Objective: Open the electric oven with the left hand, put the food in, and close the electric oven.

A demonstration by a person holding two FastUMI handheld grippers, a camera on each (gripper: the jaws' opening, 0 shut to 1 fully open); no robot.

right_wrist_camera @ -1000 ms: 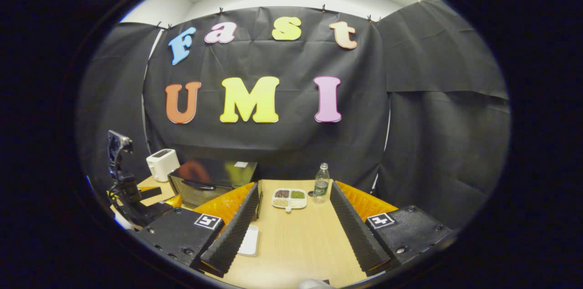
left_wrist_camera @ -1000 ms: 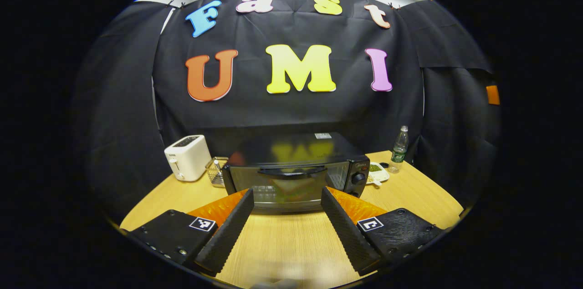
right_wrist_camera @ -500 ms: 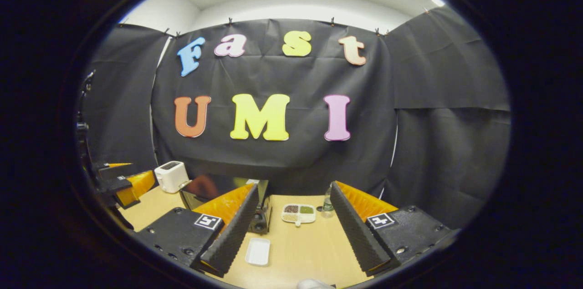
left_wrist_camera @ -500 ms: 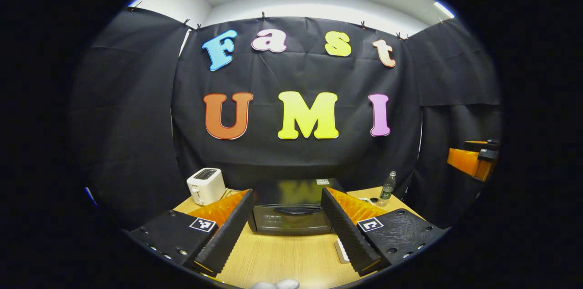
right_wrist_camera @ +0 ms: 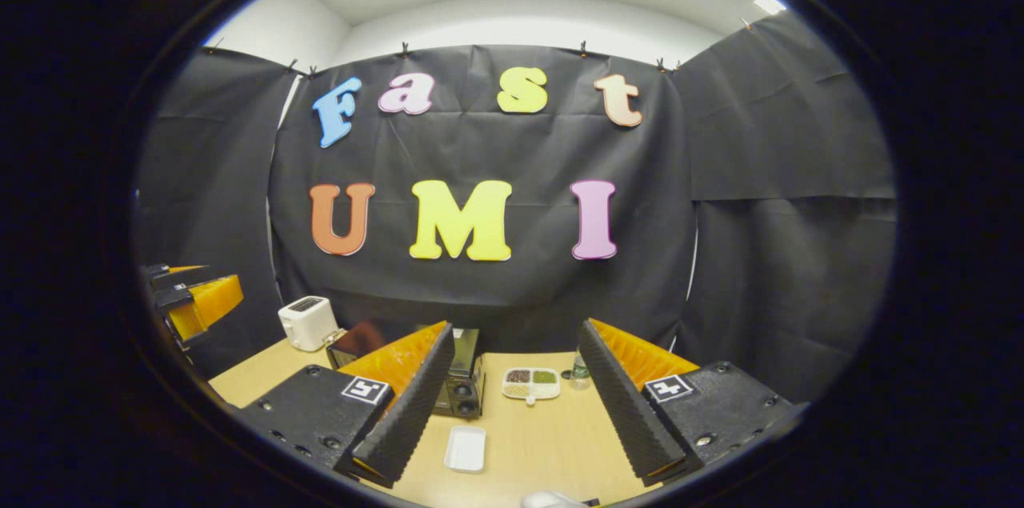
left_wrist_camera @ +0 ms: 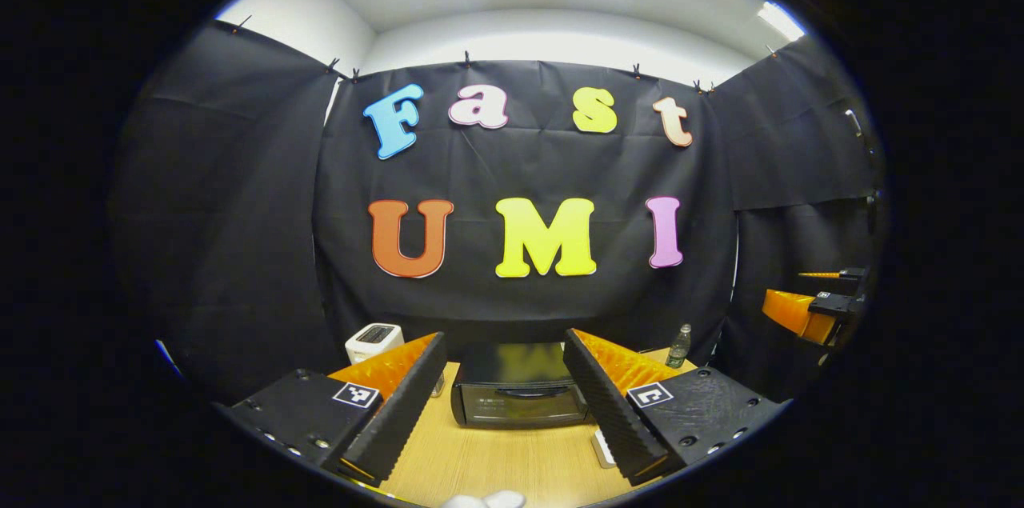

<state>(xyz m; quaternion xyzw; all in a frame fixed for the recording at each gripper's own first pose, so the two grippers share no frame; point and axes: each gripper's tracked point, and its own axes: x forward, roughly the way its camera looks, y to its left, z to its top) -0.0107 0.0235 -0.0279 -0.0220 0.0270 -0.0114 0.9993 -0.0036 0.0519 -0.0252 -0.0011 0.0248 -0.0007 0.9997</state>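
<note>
The black electric oven (left_wrist_camera: 518,400) stands on the wooden table (left_wrist_camera: 496,466) with its door shut and its handle across the top of the glass. My left gripper (left_wrist_camera: 504,338) is open, well back from the oven, framing it between its fingers. In the right gripper view the oven (right_wrist_camera: 462,388) is partly hidden behind the left finger. A white divided plate of food (right_wrist_camera: 531,382) lies to its right. My right gripper (right_wrist_camera: 516,326) is open and holds nothing, well back from the plate.
A white toaster (left_wrist_camera: 374,341) stands left of the oven and a clear bottle (left_wrist_camera: 680,345) at the right. An empty white tray (right_wrist_camera: 466,448) lies in front of the oven. The other gripper hangs in the air at the side (left_wrist_camera: 808,310) (right_wrist_camera: 196,300).
Both grippers have drawn back from the table and tilted up; the oven and plate look smaller and lower. The oven door stays shut. Both grippers stay open.
</note>
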